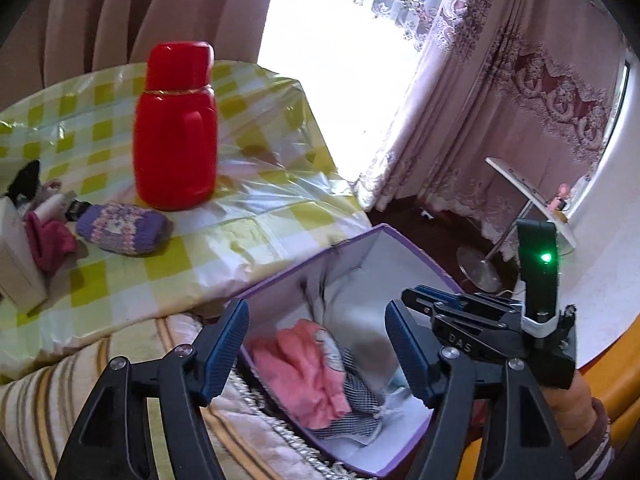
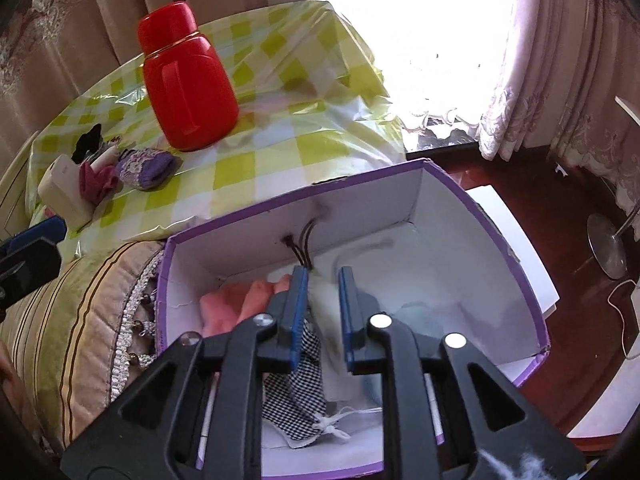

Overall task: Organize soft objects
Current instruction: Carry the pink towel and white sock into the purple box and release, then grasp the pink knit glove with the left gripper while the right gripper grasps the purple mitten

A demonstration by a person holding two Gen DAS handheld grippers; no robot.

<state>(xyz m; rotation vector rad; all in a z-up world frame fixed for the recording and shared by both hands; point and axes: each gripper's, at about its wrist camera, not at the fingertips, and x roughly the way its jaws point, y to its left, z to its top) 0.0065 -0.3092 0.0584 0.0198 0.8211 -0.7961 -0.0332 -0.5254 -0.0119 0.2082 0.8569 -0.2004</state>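
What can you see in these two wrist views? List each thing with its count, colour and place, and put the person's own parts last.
flask: one, red, upright on the table
tablecloth: one, yellow-green and white check, covering the table
knitted sock: one, purple with pink, on the cloth in front of the flask
small cloth pile: dark pink, black and pale pieces, left of the sock
white box: one, at the table's left edge
storage box: one, purple rim, white inside, below the table edge
pink cloth: one, inside the storage box
checked cloth: one, black and white, inside the storage box
striped cushion: one, left of the storage box
left tool: open over the storage box
right tool: slightly open, nothing pinched
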